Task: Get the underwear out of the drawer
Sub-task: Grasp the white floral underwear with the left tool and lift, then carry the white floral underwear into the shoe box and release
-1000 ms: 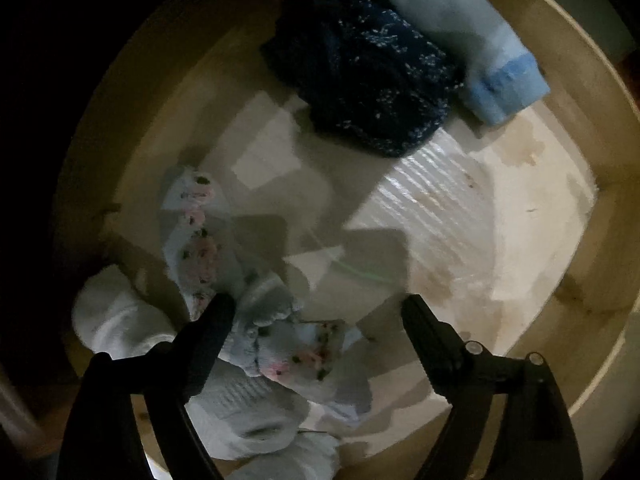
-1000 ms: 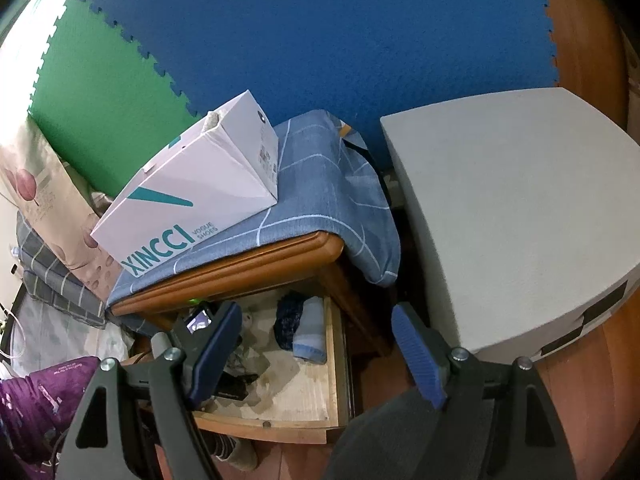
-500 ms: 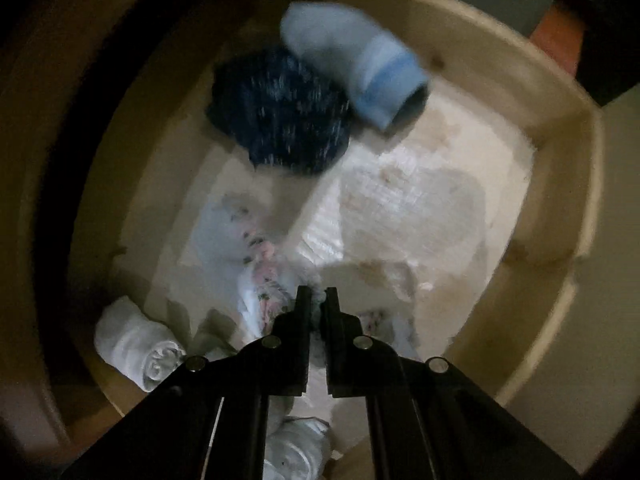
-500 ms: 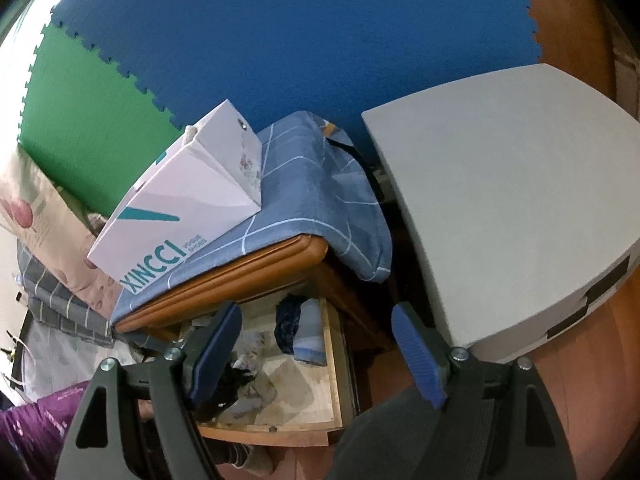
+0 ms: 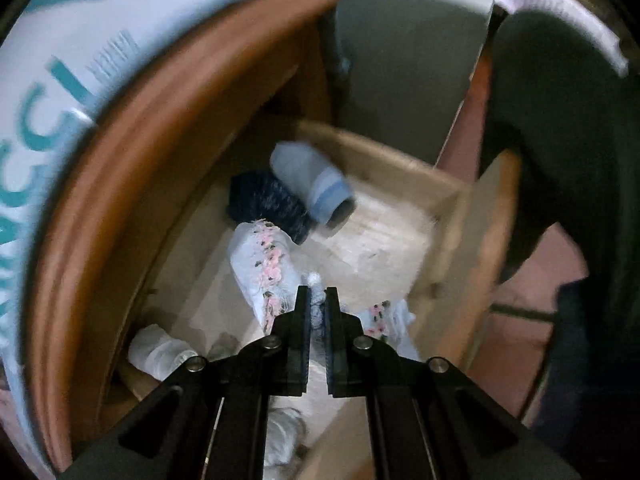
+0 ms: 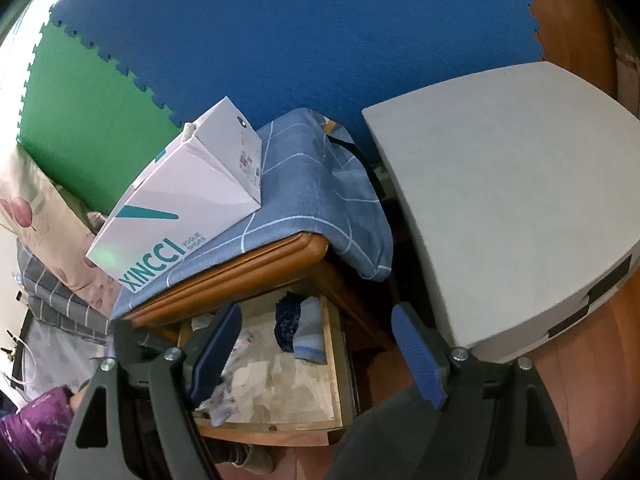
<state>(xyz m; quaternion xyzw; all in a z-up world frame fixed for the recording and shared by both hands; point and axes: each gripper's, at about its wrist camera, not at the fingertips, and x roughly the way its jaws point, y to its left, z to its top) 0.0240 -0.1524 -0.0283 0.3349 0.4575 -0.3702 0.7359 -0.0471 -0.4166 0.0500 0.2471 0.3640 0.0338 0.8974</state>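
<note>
Floral underwear pinched and coming up out of the drawer

A second ago my left hand-held gripper (image 5: 316, 300) was spread wide over the pale floral underwear (image 5: 264, 268) lying in the wooden drawer (image 5: 464, 248); now it is pressed together on a bunched fold of that cloth, and the view has pulled back from the drawer floor, so the garment hangs stretched from the pinch with its lower end still down among the other clothes. I judge the grasp made and the lift-out under way, not finished. My right hand-held gripper (image 6: 316, 354) has barely shifted and stays spread with nothing between its blue pads. The dark speckled bundle (image 5: 268, 204) and light blue sock (image 5: 316, 180) lie where they were. The white box (image 6: 180, 216) on the nightstand reads "XINCCI"; the smaller print beside it looks like "VOGUE SHOES", though I cannot be sure.
</note>
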